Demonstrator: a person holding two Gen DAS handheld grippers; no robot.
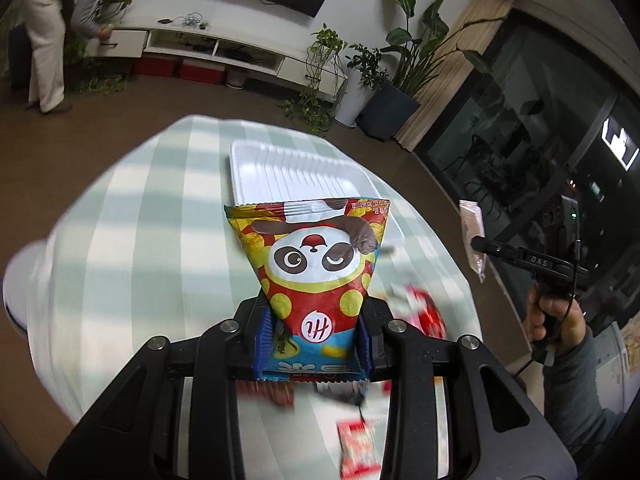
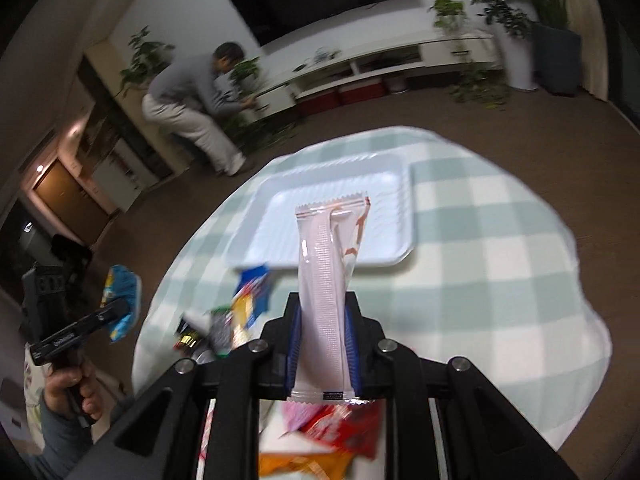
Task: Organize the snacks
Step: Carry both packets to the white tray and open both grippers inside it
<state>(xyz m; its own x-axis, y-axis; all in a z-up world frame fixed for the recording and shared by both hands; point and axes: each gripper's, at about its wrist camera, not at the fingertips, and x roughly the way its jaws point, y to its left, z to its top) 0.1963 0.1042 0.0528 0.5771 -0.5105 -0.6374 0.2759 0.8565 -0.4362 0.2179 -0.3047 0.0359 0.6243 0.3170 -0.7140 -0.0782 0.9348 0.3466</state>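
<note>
Left wrist view: left gripper (image 1: 316,340) clamps the panda snack bag (image 1: 316,264) by its lower end, held above the checked tablecloth (image 1: 152,216); white tray (image 1: 280,168) lies just beyond, bare cloth to its left. Blurred red packets (image 1: 424,312) sit near the right edge. Right wrist view: right gripper (image 2: 322,344) pinches a pale pink wrapper (image 2: 326,280), its top end over the tray (image 2: 272,224). Loose snack pile (image 2: 236,320) lies left; open cloth right.

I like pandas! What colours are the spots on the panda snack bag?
Yellow spots on red, on the panda-printed snack bag; clearest in the left wrist view.
</note>
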